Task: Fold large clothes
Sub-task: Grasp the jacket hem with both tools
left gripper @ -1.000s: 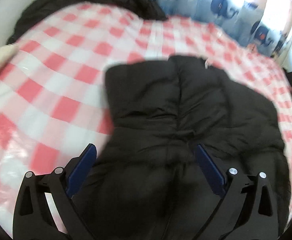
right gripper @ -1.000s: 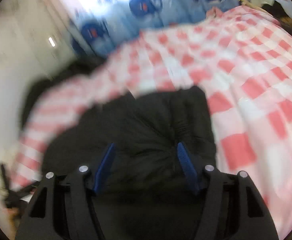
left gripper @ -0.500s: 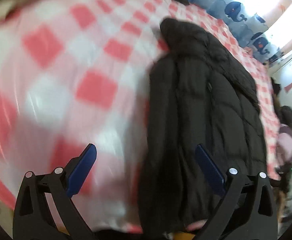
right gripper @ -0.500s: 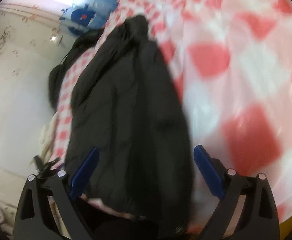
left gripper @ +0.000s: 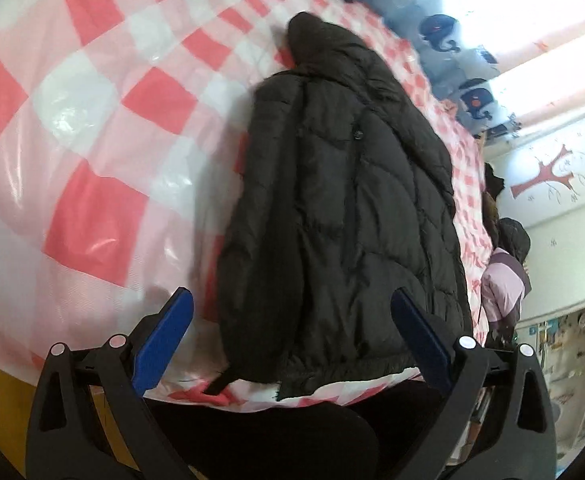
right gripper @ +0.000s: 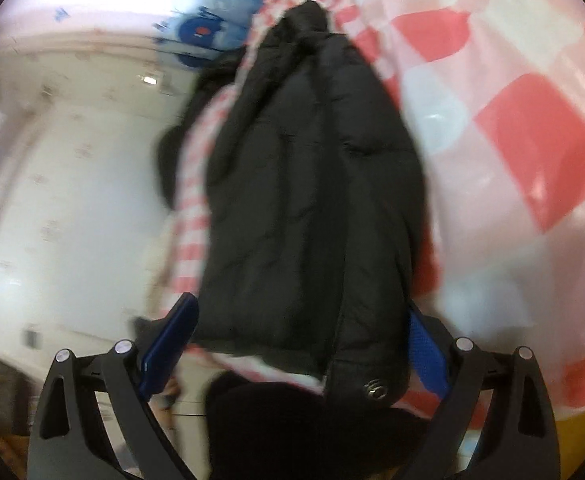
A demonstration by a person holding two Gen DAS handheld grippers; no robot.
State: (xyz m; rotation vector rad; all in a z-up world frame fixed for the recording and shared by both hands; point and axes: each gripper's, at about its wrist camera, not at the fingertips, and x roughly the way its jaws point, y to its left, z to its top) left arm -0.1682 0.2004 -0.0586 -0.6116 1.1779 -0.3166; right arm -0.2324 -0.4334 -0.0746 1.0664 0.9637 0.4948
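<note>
A black quilted puffer jacket (left gripper: 340, 216) lies folded lengthwise on a bed with a red, pink and white checked cover (left gripper: 92, 128); its hem reaches the bed's near edge. It also shows in the right wrist view (right gripper: 312, 200), with a snap button at the hem corner. My left gripper (left gripper: 292, 332) is open and empty, held back from the hem. My right gripper (right gripper: 300, 336) is open and empty, its blue pads (right gripper: 426, 354) on either side of the hem but apart from it.
A whale-print curtain (left gripper: 452, 48) hangs behind the bed. Another dark garment (right gripper: 180, 144) lies at the bed's far side. A pink jacket (left gripper: 500, 288) and shelves (left gripper: 572, 360) stand to the right. Someone's dark-clothed body (left gripper: 292, 440) is below the bed edge.
Both grippers pulled back from over the jacket toward the bed's near edge and turned, so the jacket now shows lengthwise. Both stayed open and empty.
</note>
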